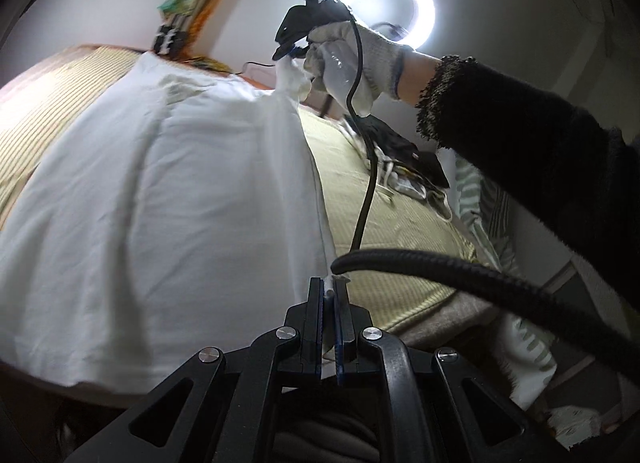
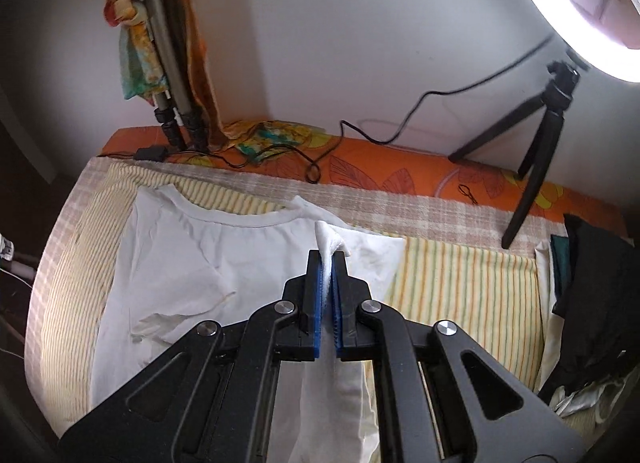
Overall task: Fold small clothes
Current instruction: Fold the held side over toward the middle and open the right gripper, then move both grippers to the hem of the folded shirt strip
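White cotton t-shirt (image 2: 192,263) lies limp and light on the striped bedcover (image 2: 460,283), so I keep both left gripper (image 1: 329,289) and right gripper (image 2: 327,259) clamped tight on its right edge hem.

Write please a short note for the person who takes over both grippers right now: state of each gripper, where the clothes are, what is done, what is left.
Left gripper: jaws shut on the side edge of the white T-shirt.
Right gripper: jaws shut on a bunched pinch of the same shirt by the shoulder, raised off the striped cloth.
The shirt lies neckline toward the wall, one side lifted between both grippers.
Other clothes are piled at the right edge.
Done: both grips taken.
Left: likely carry the lifted side across, finish the folds, then the pile.
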